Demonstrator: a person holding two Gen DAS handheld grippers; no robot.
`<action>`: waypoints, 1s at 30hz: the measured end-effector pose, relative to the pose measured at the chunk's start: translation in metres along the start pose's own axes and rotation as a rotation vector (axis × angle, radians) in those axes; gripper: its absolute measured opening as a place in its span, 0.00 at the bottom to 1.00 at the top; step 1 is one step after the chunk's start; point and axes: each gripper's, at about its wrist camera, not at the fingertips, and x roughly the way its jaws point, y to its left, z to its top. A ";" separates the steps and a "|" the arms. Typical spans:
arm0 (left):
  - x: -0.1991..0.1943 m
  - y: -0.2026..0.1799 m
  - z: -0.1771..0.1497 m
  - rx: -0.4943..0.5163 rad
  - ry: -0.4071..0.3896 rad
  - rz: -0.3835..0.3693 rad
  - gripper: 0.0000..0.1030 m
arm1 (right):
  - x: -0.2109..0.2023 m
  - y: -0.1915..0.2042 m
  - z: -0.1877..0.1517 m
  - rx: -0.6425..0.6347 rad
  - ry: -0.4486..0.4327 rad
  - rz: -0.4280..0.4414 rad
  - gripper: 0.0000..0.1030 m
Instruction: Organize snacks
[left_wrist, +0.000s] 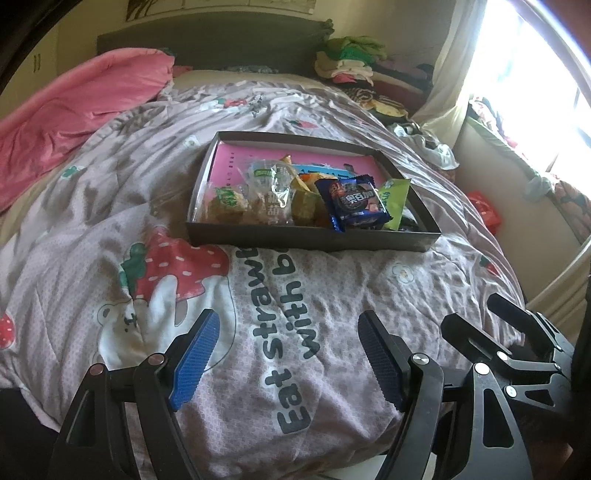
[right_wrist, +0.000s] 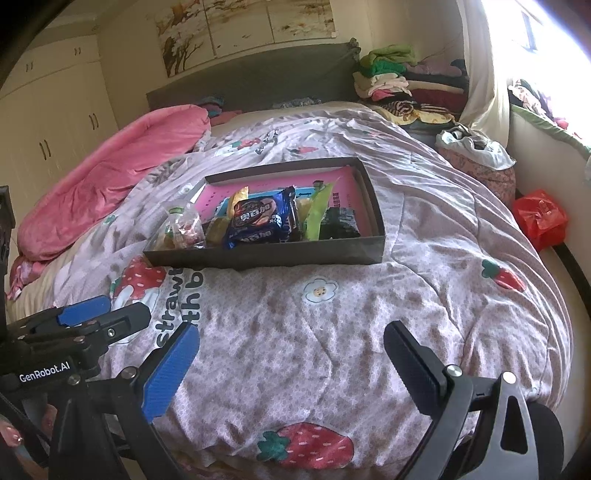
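Jaws wide and holding nothing, the left gripper (left_wrist: 284, 354) and the right gripper (right_wrist: 291, 365) hover side by side at the bottom of each frame, above a strawberry-print quilt (left_wrist: 332, 295) on a bed. At mid-frame a shallow dark box (left_wrist: 314, 242) rests on the quilt with the snacks heaped inside: a dark blue biscuit packet (left_wrist: 356, 203) on top, a clear bag of wrapped sweets (left_wrist: 258, 192) at the left end, a green pouch (left_wrist: 397, 199) toward the right. No snack shows on the quilt outside the box. The scene fits a loose pile awaiting sorting, or snacks already gathered into their box. Any pick from this heap, by this view, would go best from the top, pinching a crimped packet edge so its neighbours stay put and the box does not slide on the soft bedding.
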 end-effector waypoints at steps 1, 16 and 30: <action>0.000 0.000 0.000 0.000 0.001 0.002 0.76 | 0.000 0.000 0.000 0.000 0.000 0.000 0.98; 0.003 -0.001 -0.002 0.003 0.009 0.014 0.76 | -0.001 0.000 0.000 -0.002 -0.002 -0.006 0.98; 0.003 0.003 0.000 0.002 0.020 0.019 0.76 | 0.000 0.000 0.000 0.003 0.000 -0.005 0.98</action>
